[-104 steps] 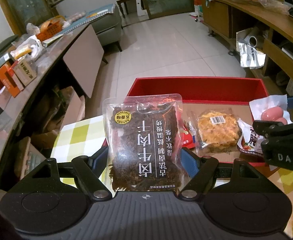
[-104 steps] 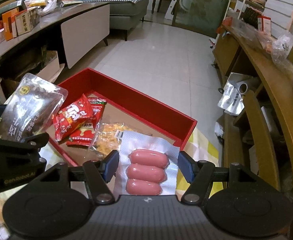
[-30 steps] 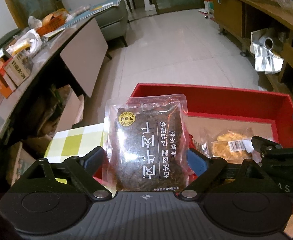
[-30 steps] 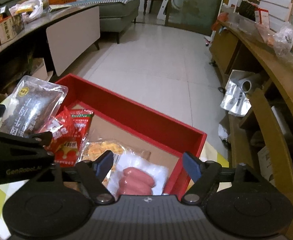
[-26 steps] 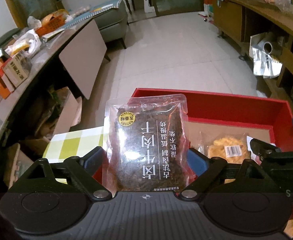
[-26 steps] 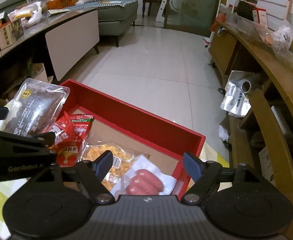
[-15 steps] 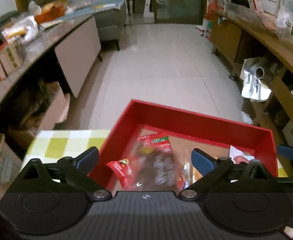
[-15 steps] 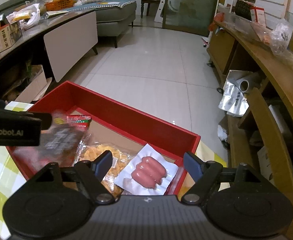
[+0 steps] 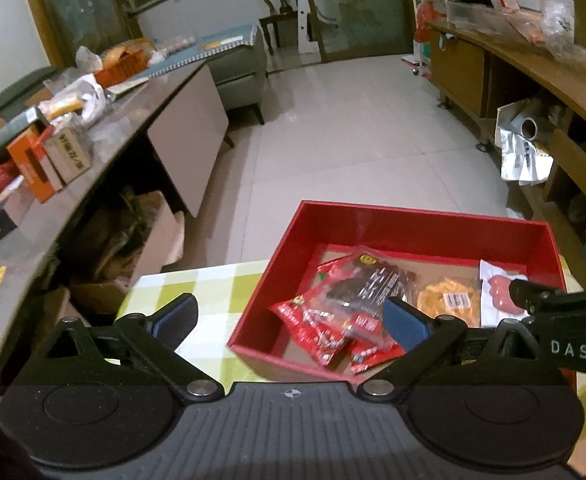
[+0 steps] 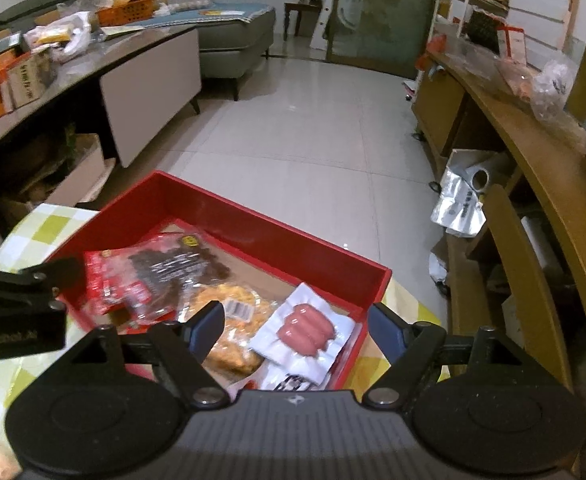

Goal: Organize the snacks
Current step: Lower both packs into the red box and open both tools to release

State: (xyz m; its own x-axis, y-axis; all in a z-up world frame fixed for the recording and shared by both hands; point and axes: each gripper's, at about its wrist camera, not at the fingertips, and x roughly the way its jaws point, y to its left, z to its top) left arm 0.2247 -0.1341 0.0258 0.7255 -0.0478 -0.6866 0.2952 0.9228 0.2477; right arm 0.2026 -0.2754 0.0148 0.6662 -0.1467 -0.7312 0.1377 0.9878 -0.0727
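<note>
Left wrist view: my left fingers are spread wide and hold nothing; the dark jerky pouch I held a second ago now lies in the red box on the red snack packets, toward the box's left side. Its lettering is blurred; only "DAS" reads on the right gripper.

Right wrist view: my right fingers are wide too, and the sausage pack has landed in the box's right corner beside the cracker pack. Both snacks look stowed.
</note>
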